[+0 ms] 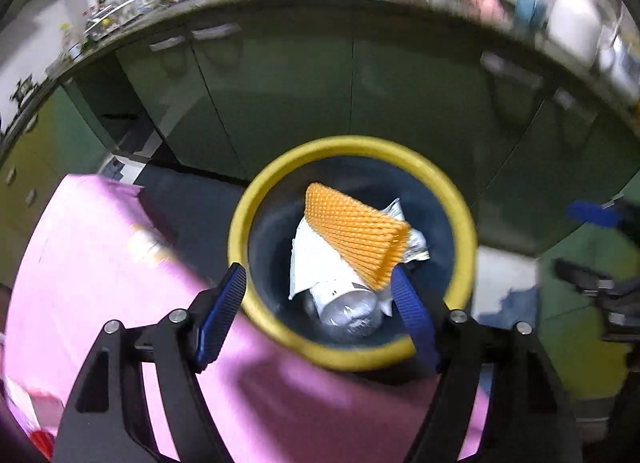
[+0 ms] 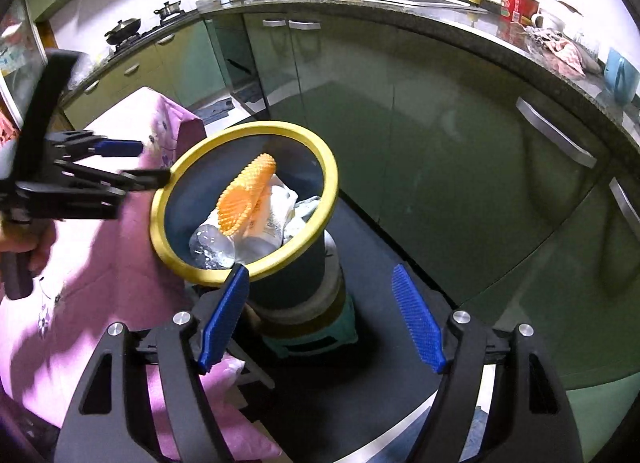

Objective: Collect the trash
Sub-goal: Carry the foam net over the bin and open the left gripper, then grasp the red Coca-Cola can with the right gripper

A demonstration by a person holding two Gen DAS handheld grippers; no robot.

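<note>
Beside green kitchen cabinets (image 2: 400, 135), the yellow-rimmed bin (image 1: 256, 207) holds orange netting (image 1: 356, 235) and a bottle (image 1: 352, 311); both claws gape empty.

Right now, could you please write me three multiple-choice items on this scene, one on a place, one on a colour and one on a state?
1. Where is the orange foam net?
A. On the pink cloth
B. Inside the bin
C. On the counter

2. What colour is the bin's rim?
A. Yellow
B. Red
C. White

3. How does the right gripper stand?
A. Shut on the net
B. Shut on a bottle
C. Open and empty

Key: 1 B, the net lies on the white wrappers and clear bottle in the bin; 2 A, the ring is yellow around a dark wall; 3 C, its blue pads stand apart with nothing between them.
</note>
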